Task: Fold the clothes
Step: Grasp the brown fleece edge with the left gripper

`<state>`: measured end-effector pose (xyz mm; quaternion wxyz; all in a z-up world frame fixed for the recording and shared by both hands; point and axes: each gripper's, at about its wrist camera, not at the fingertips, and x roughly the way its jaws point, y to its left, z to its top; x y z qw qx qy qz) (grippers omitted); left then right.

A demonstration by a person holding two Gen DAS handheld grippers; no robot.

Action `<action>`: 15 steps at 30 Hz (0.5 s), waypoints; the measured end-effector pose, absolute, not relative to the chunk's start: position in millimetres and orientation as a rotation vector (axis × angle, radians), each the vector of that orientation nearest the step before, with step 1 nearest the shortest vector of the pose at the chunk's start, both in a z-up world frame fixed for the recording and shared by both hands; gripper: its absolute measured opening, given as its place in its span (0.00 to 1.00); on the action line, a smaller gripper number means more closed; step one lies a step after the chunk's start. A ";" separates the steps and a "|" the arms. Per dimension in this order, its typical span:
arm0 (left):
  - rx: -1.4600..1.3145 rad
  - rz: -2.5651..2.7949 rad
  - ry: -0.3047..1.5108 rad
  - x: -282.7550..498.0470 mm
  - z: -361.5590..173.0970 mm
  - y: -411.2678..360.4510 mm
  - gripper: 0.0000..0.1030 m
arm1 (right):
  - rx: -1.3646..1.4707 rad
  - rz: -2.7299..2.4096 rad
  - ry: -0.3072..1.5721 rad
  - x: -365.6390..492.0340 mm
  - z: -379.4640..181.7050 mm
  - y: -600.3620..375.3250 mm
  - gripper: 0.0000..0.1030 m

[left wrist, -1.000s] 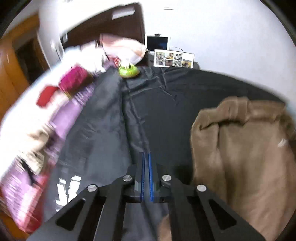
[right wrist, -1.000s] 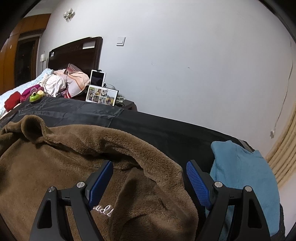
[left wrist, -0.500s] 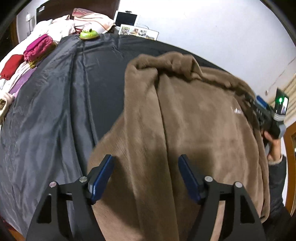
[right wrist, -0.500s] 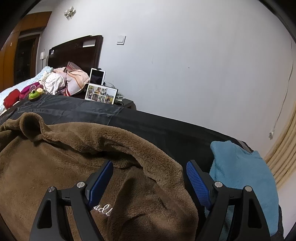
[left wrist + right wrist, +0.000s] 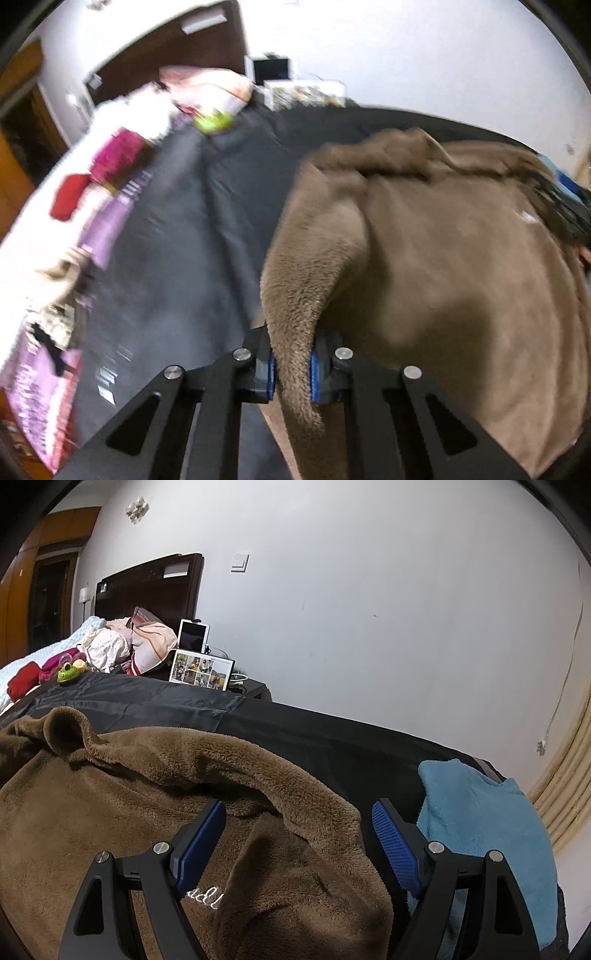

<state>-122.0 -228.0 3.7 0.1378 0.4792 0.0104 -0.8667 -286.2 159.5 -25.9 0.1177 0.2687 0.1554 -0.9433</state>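
Left hand-held gripper (image 5: 291,373) has just closed, pinching the brown fleece garment (image 5: 424,266).

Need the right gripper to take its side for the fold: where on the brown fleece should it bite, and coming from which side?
Judging from the right wrist view, take the raised rolled edge of the brown fleece that already sits between the open right gripper fingers. It stands up as a ridge, so push straight ahead and down over it, away from the blue garment. The left gripper has just closed on the opposite edge.
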 end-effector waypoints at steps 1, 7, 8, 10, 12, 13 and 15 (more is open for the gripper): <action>1.357 -2.488 -0.006 -126.8 8.9 -234.1 0.14 | 0.787 -2.760 0.456 -286.4 -26.2 159.5 0.81; 1.314 -2.274 -0.281 -173.4 -2.8 -257.9 0.17 | 0.797 -2.759 0.454 -289.9 -27.7 162.6 0.81; 1.334 -2.224 -0.383 -178.9 -14.6 -257.5 0.19 | 0.800 -2.758 0.452 -290.7 -28.0 163.3 0.81; 1.367 -2.117 -0.583 -189.8 -38.2 -256.9 0.20 | 0.805 -2.758 0.449 -292.9 -28.6 165.0 0.81; 1.413 -2.122 -0.525 -191.8 -48.1 -262.1 0.20 | 0.808 -2.758 0.448 -293.8 -28.9 165.6 0.81; 1.420 -2.136 -0.482 -191.0 -49.2 -264.6 0.20 | 0.811 -2.757 0.445 -294.4 -28.8 166.4 0.81; 1.402 -2.186 -0.389 -186.3 -40.8 -269.1 0.20 | 0.817 -2.753 0.433 -295.5 -27.8 168.0 0.81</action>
